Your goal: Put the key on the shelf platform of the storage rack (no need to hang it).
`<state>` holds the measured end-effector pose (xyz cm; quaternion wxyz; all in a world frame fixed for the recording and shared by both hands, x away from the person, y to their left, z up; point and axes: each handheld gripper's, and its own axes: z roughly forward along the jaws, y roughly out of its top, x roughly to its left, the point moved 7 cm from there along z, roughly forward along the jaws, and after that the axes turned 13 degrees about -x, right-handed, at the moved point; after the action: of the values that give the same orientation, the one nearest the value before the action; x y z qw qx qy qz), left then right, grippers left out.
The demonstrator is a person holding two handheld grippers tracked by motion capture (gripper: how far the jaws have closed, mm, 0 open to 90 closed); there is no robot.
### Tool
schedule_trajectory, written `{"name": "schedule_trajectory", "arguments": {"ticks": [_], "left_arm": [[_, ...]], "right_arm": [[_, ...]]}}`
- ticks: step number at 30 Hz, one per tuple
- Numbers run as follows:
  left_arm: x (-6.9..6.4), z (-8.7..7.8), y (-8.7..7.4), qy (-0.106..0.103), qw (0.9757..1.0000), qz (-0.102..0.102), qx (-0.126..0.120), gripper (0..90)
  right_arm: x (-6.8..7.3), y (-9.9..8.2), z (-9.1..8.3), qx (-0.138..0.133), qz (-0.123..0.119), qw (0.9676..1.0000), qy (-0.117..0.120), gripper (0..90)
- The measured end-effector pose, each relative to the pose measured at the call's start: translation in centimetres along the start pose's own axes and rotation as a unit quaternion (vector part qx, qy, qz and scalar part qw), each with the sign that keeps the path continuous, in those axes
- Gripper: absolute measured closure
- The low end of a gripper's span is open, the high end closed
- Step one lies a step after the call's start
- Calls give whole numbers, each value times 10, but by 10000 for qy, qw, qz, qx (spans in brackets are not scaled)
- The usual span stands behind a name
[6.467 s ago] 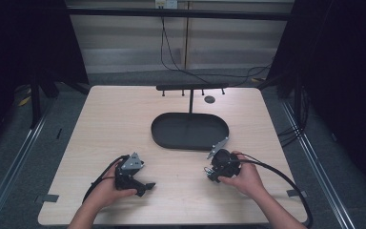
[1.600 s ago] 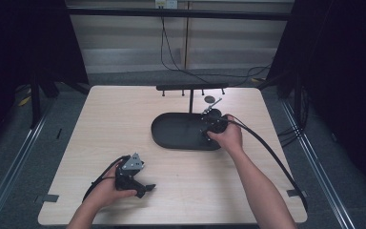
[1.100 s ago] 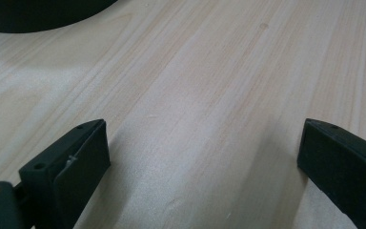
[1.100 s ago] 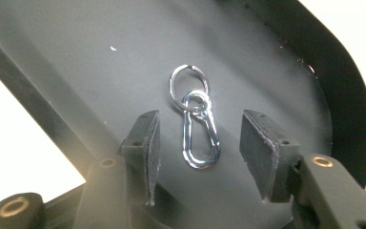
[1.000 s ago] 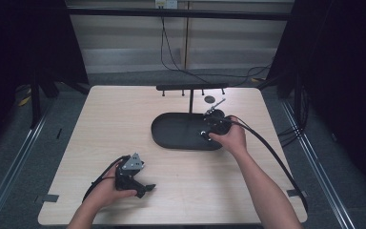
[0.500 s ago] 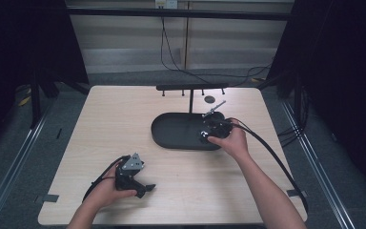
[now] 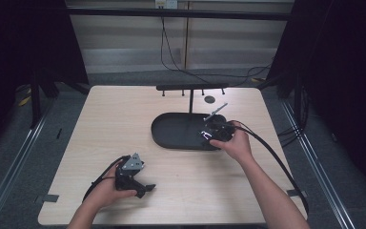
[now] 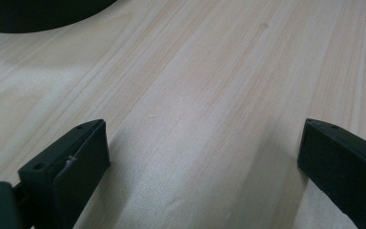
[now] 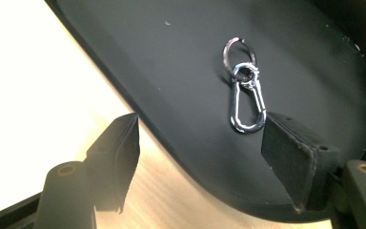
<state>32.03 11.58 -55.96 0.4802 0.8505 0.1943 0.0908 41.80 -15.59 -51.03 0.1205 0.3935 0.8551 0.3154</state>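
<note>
Right gripper view: small silver carabiner keyring (image 9: 244,90) lies released on black oval stand base (image 9: 171,57), right tongs (image 9: 200,157) just opened wide and empty, left tongs (image 8: 205,176) idle, wide.

No legible text or labels anywhere

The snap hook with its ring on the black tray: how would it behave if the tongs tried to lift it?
The snap hook lies flat on the tray, so it probably gives little edge to pinch. Its shiny metal looks slippery. The ring is linked loosely and would likely swing.
</note>
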Motion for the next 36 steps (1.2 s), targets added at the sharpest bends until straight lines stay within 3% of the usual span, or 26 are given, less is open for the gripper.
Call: {"name": "schedule_trajectory", "arguments": {"ticks": [23,36], "left_arm": [[0,0,0,-3,10000,4,21,28],[0,0,0,-2,10000,0,0,27]], "right_arm": [[11,-17,-22,6,-141,9998,116,285],[4,-36,-39,-142,44,9997,168,285]]}}
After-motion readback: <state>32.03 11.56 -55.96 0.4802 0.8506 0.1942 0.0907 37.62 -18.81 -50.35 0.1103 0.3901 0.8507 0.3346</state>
